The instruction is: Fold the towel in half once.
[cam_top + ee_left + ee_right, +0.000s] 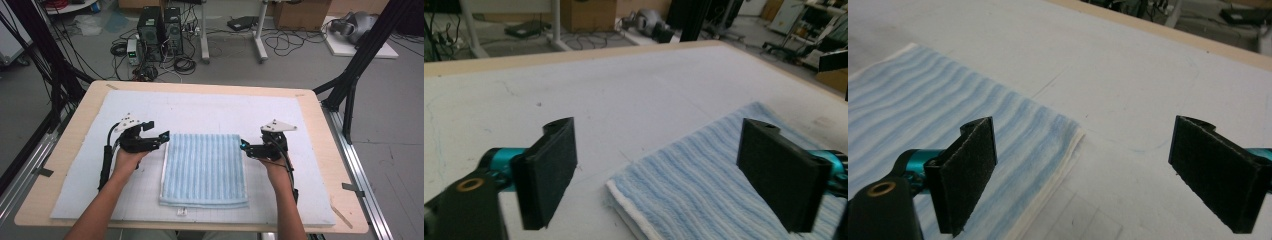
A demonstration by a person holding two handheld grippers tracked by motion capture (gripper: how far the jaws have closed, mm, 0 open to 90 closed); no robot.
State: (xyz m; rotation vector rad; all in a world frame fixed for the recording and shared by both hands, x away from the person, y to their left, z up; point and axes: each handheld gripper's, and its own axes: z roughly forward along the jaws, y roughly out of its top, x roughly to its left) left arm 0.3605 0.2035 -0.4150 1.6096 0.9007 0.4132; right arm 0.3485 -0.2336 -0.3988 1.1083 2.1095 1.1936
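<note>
A folded light-blue striped towel [204,170] lies flat on the white mat [200,112] in the middle of the table. My left gripper [162,136] hovers at the towel's far left corner, jaws wide apart with nothing between them. In the left gripper view that gripper [659,172] looks over the towel's corner [694,185]. My right gripper [244,146] sits at the towel's far right corner, also open and empty. The right gripper view has its gripper [1083,175] just above the towel's edge [1013,135].
The mat covers most of a wooden tabletop [310,107]. Black frame posts [350,85] stand at the table's right and left sides. Computers and cables [160,35] sit on the floor beyond the far edge.
</note>
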